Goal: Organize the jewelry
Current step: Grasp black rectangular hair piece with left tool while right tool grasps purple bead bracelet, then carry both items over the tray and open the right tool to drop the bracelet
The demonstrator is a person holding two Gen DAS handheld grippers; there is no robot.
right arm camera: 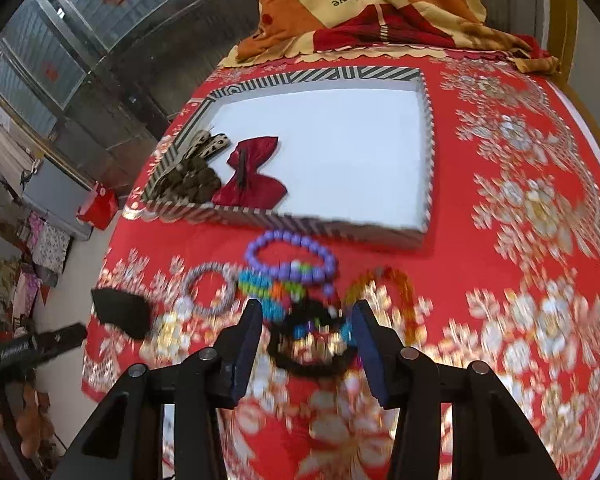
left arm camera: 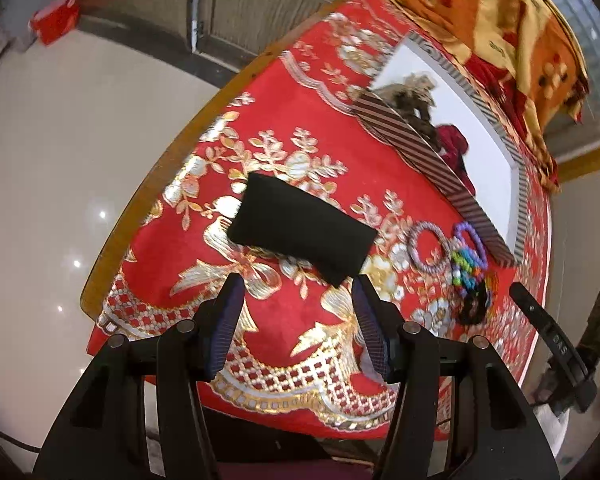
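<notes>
Nearest the right-hand camera, the right gripper (right arm camera: pixel 306 336) hangs with its jaws spread wide and nothing between the pads, just above a black bracelet (right arm camera: pixel 312 350) lying on the red and gold tablecloth (right arm camera: pixel 532 264). The left gripper (left arm camera: pixel 298 300) is likewise wide apart and empty, poised over the cloth just short of a small black cushion (left arm camera: pixel 300 228). Beyond the black bracelet the rest of the jewelry sits in a loose cluster: a multicoloured beaded bracelet (right arm camera: pixel 272 292), a purple beaded bracelet (right arm camera: pixel 292 256) touching it, a silvery bracelet (right arm camera: pixel 210 288) just to the left, and an amber-coloured one (right arm camera: pixel 396 292) to the right, though motion blur makes it hard to tell exactly which pieces overlap. Further back lies a striped-rim tray (right arm camera: pixel 312 76) with a white floor; a red bow (right arm camera: pixel 252 174) and a leopard-print bow (right arm camera: pixel 198 168) lie together in its left end, touching. Behind the tray, a patterned orange blanket (right arm camera: pixel 364 4) is heaped at the table's far edge.
</notes>
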